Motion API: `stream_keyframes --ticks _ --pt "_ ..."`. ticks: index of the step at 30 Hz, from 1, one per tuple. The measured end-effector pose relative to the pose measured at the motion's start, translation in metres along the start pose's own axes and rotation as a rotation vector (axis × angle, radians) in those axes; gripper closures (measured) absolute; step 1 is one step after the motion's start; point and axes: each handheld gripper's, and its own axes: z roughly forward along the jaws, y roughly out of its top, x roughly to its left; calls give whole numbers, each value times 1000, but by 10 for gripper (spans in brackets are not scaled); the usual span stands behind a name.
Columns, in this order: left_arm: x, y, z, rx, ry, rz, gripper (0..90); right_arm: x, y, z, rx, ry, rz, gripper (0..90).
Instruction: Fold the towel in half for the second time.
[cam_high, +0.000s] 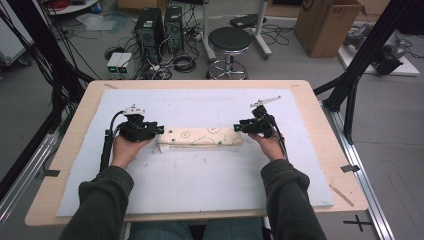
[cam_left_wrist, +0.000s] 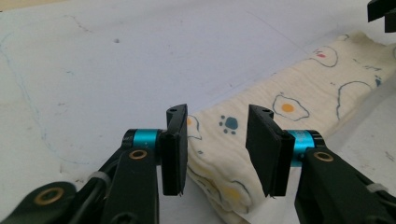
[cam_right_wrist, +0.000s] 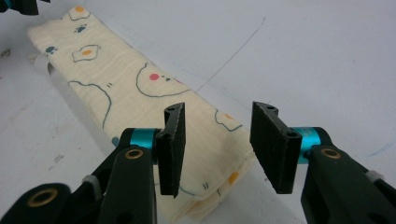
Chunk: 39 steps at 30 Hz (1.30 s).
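The person leans in from the near edge of the table (cam_high: 320, 130), both forearms in dark green sleeves laid out flat across the white mat (cam_high: 200, 185) and angled slightly inward, so the two hands face each other from either end of a folded cloth. The cloth (cam_high: 200, 136) lies as a long narrow strip across the middle of the mat, cream-coloured, printed with fried eggs and little paw marks (cam_left_wrist: 299, 93). The left hand (cam_high: 126, 149) cups its tool from below and behind, wrist low on the mat, with the left gripper (cam_high: 156, 130) pointing sideways at the strip's left end. In the left gripper view the jaws stand partly apart, the folded end of the cloth lying between them, and neither pad presses on it. The right hand (cam_high: 270, 145) mirrors that pose, with the right gripper (cam_high: 238, 128) aimed at the strip's right end. In the right gripper view (cam_right_wrist: 215, 149) its jaws are likewise partly spread above the cloth's (cam_right_wrist: 140, 93) stacked corner, with a clear gap on each side, and nothing is pinched. A black cable (cam_high: 106, 145) trails back along the left forearm.
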Motion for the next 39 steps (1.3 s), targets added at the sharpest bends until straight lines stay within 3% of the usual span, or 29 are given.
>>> stream_keyframes --ticks 9,24,33,39 --pt "-5 0 -8 -20 -33 1 551 7 1 -4 -6 12 6 433" --pt "-14 1 -22 -48 -75 18 397 18 4 -16 -60 18 4 214" --pt "-19 2 -29 -58 -85 31 342 23 4 -28 -93 1 -1 125" --pt "-18 1 -33 -55 -74 35 333 25 4 -31 -92 2 -4 123"
